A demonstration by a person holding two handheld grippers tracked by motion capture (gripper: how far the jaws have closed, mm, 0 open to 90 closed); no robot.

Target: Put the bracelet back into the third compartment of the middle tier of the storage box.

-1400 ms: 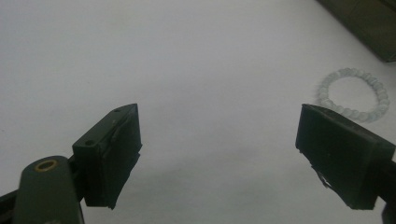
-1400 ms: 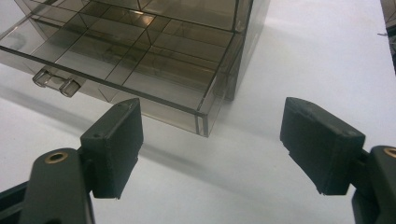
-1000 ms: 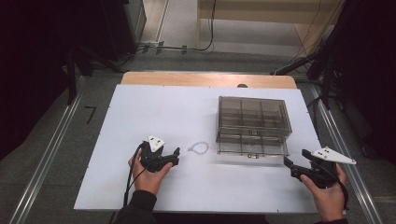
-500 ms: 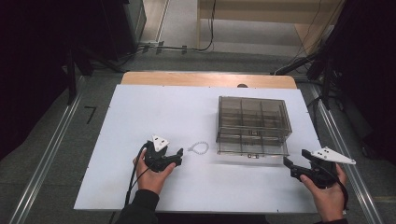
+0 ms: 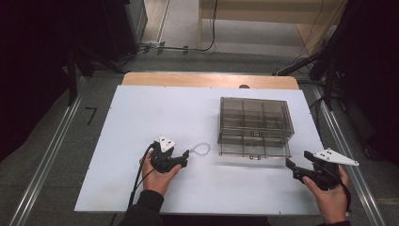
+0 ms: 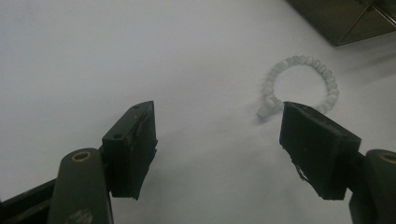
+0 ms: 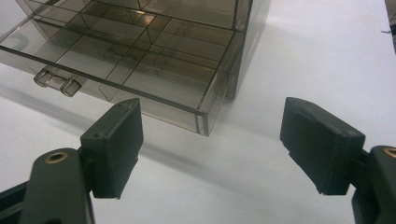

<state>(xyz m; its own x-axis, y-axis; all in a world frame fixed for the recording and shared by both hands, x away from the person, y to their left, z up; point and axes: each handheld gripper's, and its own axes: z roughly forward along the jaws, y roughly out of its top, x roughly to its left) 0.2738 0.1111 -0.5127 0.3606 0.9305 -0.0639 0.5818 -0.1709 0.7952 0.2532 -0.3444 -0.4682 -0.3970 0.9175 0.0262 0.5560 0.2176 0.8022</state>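
— What did the left gripper (image 5: 184, 156) look like?
— Black, topped by a grey three-cornered plate, a black cable trailing, a dark sleeve behind.
— And the right gripper (image 5: 291, 165)?
— Black too, with blocky pads (image 7: 116, 147) and brass-ringed holes.

The white counter (image 5: 141, 122) is lit evenly from above in the high view, while the surroundings are left nearly black. Pretty soft overall, a bit grainy. In both gripper views the near fingers (image 6: 133, 144) are rendered blurry and dark, soft shadows are thrown under them, and a faint glare is caught on the smoky plastic box (image 7: 154, 51).
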